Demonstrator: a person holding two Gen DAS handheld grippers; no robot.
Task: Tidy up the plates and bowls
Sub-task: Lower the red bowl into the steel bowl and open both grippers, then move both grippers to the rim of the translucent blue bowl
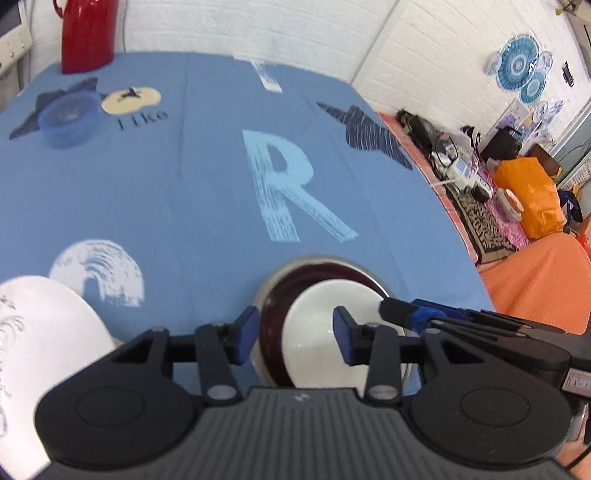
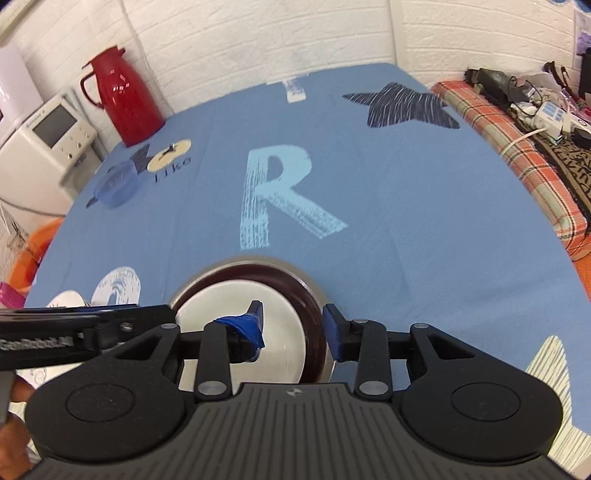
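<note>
Three bowls sit nested on the blue tablecloth: a metal bowl (image 1: 321, 258) (image 2: 258, 260) holds a dark brown bowl (image 1: 273, 321) (image 2: 295, 282), which holds a white bowl (image 1: 317, 306) (image 2: 221, 302). My left gripper (image 1: 295, 332) hangs open just above the stack's near left side, touching nothing. My right gripper (image 2: 293, 328) is open too. It straddles the stack's right rim, one finger inside the white bowl and the other outside the brown one. A white patterned plate (image 1: 44, 350) (image 2: 66, 299) lies to the left of the stack. A blue bowl (image 1: 70, 118) (image 2: 116, 184) stands far back left.
A red thermos jug (image 1: 88, 33) (image 2: 118, 96) stands at the back left corner by the white brick wall. To the right of the table, a lower surface holds cables, bags and an orange sack (image 1: 532, 195). A white appliance (image 2: 44, 147) stands off the left edge.
</note>
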